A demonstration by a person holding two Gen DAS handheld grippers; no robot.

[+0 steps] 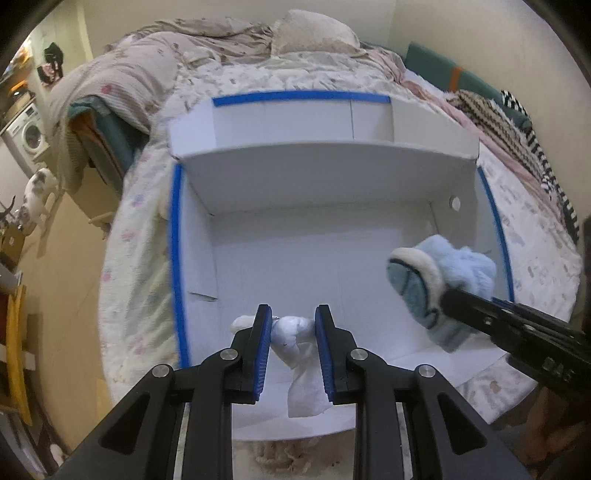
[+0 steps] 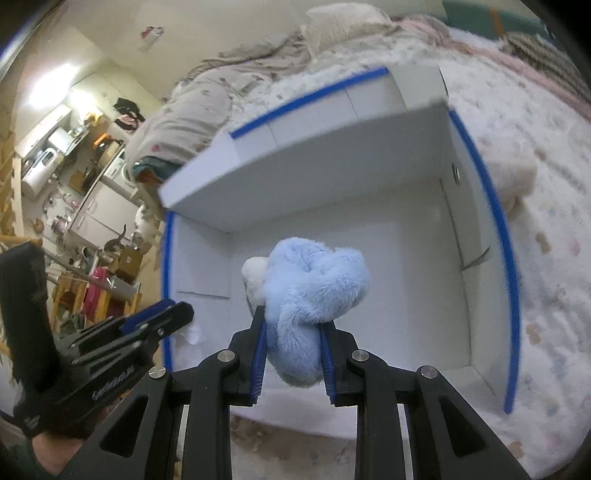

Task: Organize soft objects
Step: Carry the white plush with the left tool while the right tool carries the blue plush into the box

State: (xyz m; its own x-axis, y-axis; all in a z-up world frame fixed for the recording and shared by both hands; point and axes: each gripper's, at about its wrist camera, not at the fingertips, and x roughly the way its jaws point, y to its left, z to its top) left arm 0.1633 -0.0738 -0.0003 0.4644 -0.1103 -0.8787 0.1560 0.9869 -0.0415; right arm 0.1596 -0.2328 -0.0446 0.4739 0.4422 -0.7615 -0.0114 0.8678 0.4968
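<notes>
A white box with blue tape on its rim [image 1: 176, 258] lies open on the bed; it also shows in the right wrist view [image 2: 496, 206]. My left gripper [image 1: 293, 325] is shut on a white soft toy [image 1: 295, 332], which hangs down over the box's near part. My right gripper [image 2: 293, 332] is shut on a fluffy light blue soft toy [image 2: 314, 288] and holds it above the box's right side. In the left wrist view the blue toy [image 1: 439, 280] and right gripper [image 1: 454, 295] show at the right.
The bed has a pale patterned cover [image 1: 136, 236], a crumpled beige duvet [image 1: 147, 70] and a pillow [image 1: 314, 33] behind the box. A cream soft object [image 2: 513, 173] lies outside the box's right wall. Cluttered shelves and furniture [image 2: 74, 166] stand left.
</notes>
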